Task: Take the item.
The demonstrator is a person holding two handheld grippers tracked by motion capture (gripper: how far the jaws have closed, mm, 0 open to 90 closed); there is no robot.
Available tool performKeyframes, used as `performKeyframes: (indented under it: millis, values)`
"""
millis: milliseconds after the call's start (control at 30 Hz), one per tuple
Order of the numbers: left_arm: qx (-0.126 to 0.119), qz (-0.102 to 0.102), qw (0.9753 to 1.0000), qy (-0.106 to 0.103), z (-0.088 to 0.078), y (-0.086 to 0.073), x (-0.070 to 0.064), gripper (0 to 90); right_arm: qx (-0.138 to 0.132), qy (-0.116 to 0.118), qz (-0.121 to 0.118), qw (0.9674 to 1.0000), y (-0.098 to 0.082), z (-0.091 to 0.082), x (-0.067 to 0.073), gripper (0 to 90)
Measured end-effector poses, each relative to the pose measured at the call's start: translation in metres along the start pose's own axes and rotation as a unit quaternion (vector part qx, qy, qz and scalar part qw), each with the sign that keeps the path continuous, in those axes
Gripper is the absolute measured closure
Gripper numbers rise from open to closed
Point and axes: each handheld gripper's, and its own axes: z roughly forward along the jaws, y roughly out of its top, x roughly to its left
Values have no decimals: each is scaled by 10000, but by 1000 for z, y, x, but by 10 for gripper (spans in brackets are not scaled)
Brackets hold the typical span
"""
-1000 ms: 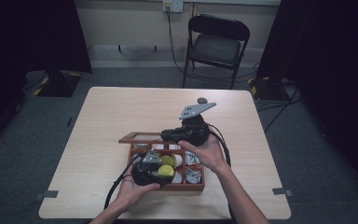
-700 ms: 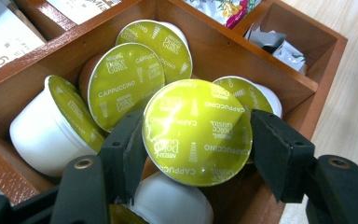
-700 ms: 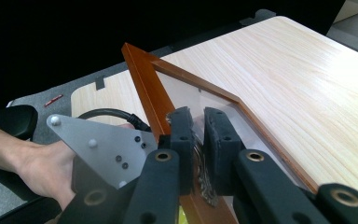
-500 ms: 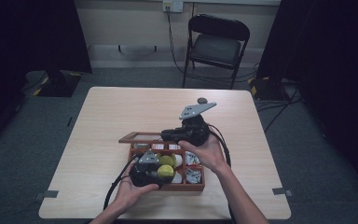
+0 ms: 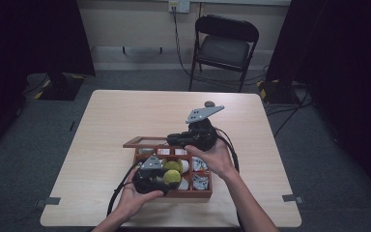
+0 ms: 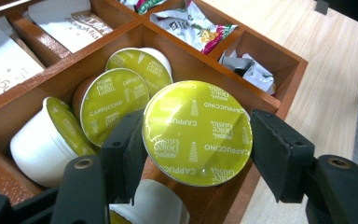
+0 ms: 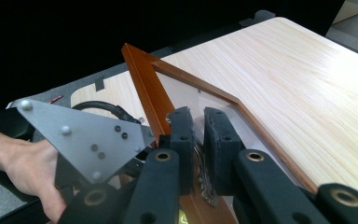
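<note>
Cappuccino capsule, with its green foil lid facing up, sits clamped between the jaws of the left gripper, just above the near compartment of the wooden box — three more capsules lie inside it. The right gripper is clenched on the edge of the box's glass-paned lid, holding it open over the table.
</note>
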Motion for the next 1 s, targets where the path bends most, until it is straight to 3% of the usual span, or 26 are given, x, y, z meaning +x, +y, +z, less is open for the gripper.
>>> performKeyframes:
  millis: [67, 467, 700, 800, 1000]
  values:
    - [37, 86, 9999, 58, -1, -1, -1, 384, 4, -1, -6, 10000, 0, 0, 0, 823]
    - [-39, 42, 10000, 46, -10, -2, 2, 384, 6, 1, -2, 10000, 1, 0, 0, 824]
    - [-32, 131, 9999, 71, -17, -4, 3, 384, 4, -4, -12, 10000, 1, 0, -1, 823]
    - [-54, 122, 9998, 163, -22, -6, 6, 384, -4, 1, -5, 10000, 1, 0, -1, 824]
    - [-132, 44, 9998, 143, -31, -7, 13, 384, -14, 16, 7, 10000, 1, 0, -1, 824]
